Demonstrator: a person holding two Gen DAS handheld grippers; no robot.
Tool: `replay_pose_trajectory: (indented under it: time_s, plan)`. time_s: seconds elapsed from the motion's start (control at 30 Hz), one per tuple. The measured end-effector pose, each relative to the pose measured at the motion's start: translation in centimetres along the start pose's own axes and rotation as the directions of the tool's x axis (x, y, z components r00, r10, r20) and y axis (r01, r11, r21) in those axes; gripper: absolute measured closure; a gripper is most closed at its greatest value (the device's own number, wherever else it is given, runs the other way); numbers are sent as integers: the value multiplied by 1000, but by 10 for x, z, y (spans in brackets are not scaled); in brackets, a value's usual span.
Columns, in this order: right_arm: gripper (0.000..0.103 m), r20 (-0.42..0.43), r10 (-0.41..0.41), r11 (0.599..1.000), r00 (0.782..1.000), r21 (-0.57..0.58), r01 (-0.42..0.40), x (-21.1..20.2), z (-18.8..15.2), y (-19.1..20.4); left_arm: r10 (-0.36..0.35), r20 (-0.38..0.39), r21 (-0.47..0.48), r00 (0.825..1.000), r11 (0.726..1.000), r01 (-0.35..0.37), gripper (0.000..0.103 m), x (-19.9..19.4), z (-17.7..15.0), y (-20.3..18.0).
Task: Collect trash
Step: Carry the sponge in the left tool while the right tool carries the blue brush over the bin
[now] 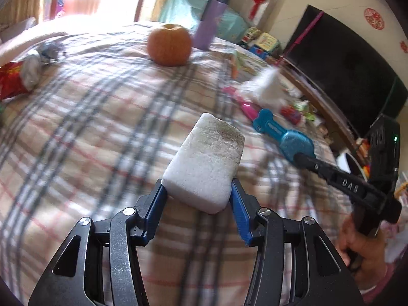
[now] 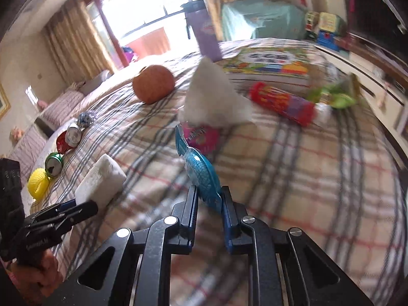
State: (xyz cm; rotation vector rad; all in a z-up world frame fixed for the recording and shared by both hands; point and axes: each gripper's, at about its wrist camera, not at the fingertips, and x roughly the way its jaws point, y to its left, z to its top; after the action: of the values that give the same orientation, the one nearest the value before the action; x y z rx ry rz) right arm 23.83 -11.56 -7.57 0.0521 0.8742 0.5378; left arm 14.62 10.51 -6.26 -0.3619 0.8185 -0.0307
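**Both grippers loaded, nowhere to dump it yet**

Closest to you, the left gripper [image 1: 197,193] has its jaws set around a white foam block [image 1: 206,163], pads pressed on both sides, so that piece is held up off the plaid bedspread [image 1: 89,132]. Your right gripper [image 2: 209,199] is pinched nearly shut on the edge of a blue fish-shaped plastic piece [image 2: 201,173]; the jaws are narrow and the thing stands on edge between them. From the left view you can see it sticking out ahead of the right-hand tool, just above the blanket.

So you're mid pick-up, with one item in each hand. I can't spot a bin or bag in either view, so I'd guess the next move is carrying both loads off to wherever the trash goes, and keeping the squeeze steady, since the thin blue piece looks like it could pivot out.

Just past the blue piece there's a pink wrapper [image 2: 204,137] with a crumpled white tissue [image 2: 211,102] on it, then a red tube wrapper [image 2: 283,104] and a green wrapper [image 2: 336,94]. Off to the left sit two crushed cans [image 2: 74,134] and a yellow ball [image 2: 38,183]. Farther back, the orange [image 2: 154,84], purple bottle [image 2: 206,35] and picture book [image 2: 270,63] probably aren't trash.
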Motion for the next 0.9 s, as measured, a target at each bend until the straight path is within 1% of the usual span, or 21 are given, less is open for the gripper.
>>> replay_pose_trajectory:
  time_s: [0.07,0.17,0.43,0.7,0.9]
  plan:
    - [86,13,-11,1000,1000,28,11,-13,-8,-10,-14,-3,31,1000,999,15,54,2,-3,-16]
    - [86,30,-27,997,999,68,25,-30,-20,-24,-61,-20,65,998,996,62,54,6,-8,-40]
    - [86,71,-71,986,995,154,59,-72,-47,-55,-144,-54,178,988,972,151,54,12,-18,-107]
    - [87,126,-138,967,982,234,106,-117,-70,-86,-186,-92,248,978,947,203,54,22,-24,-154]
    - [87,158,-178,951,971,280,129,-144,-83,-106,-210,-111,297,971,926,234,54,22,-31,-184]
